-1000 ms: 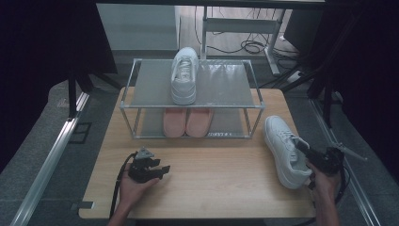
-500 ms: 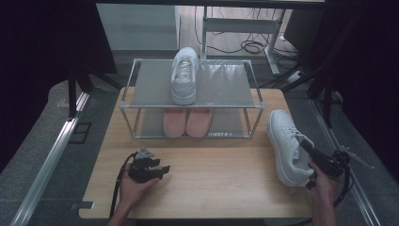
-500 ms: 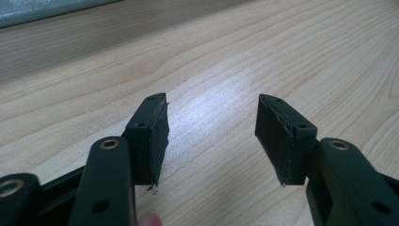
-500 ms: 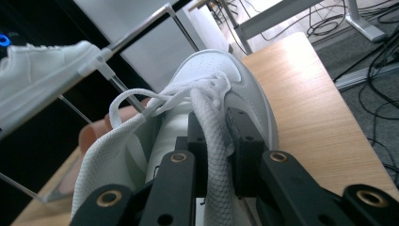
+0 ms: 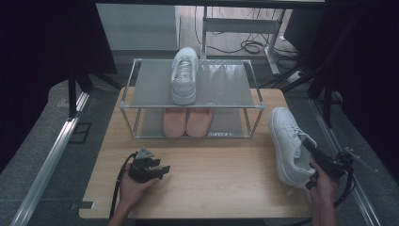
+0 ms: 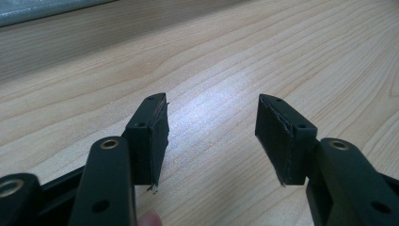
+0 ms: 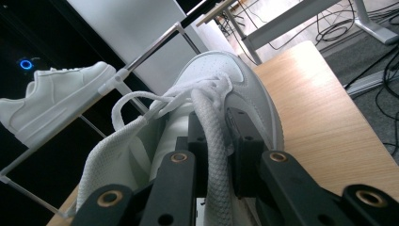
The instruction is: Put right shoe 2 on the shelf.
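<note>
While my left gripper (image 5: 162,169) rests open and empty on the table (image 5: 226,188), a two-tier rack (image 5: 190,96) stands mid-table: one white shoe (image 5: 183,75) on its top shelf, a pink pair (image 5: 187,121) below. At the right, my right gripper (image 5: 308,143) pinches the collar of the second white sneaker (image 5: 288,143), tilted beside the rack. Next, I judge, it needs lifting onto the top shelf beside its mate.

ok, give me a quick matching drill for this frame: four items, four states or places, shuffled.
Items:
1. white sneaker
2. pink shoes
3. left gripper
4. right gripper

States or places:
A. open, low over the bare table
B. top shelf of the rack
C. shut on the collar of the second white sneaker
D. lower shelf of the rack

Pairs: 1-B, 2-D, 3-A, 4-C
</note>
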{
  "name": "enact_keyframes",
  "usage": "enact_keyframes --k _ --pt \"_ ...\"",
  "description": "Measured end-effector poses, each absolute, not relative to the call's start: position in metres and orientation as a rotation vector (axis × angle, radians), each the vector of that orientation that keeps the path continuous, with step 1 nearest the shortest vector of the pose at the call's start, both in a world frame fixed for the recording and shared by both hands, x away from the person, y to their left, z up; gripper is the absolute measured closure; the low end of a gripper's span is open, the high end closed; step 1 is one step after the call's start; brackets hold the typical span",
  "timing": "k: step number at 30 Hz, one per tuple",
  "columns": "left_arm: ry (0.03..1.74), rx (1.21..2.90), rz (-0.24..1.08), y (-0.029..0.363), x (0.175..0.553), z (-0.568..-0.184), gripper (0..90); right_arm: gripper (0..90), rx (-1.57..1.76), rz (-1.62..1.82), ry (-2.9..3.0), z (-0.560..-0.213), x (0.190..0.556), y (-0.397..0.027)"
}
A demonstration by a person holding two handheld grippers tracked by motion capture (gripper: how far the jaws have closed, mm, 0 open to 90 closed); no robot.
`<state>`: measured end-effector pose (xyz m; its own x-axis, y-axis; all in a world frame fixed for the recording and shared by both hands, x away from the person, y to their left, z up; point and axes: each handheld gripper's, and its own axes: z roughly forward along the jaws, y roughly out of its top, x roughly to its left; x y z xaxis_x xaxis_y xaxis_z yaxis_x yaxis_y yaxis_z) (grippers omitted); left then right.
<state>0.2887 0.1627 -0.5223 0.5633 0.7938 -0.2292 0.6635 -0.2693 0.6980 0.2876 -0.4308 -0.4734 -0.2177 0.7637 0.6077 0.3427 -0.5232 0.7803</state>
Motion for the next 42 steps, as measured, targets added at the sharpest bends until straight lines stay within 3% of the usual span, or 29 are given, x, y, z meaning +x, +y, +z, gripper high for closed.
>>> enact_keyframes --k 12,42 --pt "1.170 2.010 0.211 0.163 0.289 -0.522 45.2 80.9 1.682 1.858 1.261 -0.460 0.284 -0.427" --pt "1.166 2.008 0.214 0.164 0.290 -0.523 45.0 81.0 1.440 2.139 1.153 -0.380 0.290 -0.392"
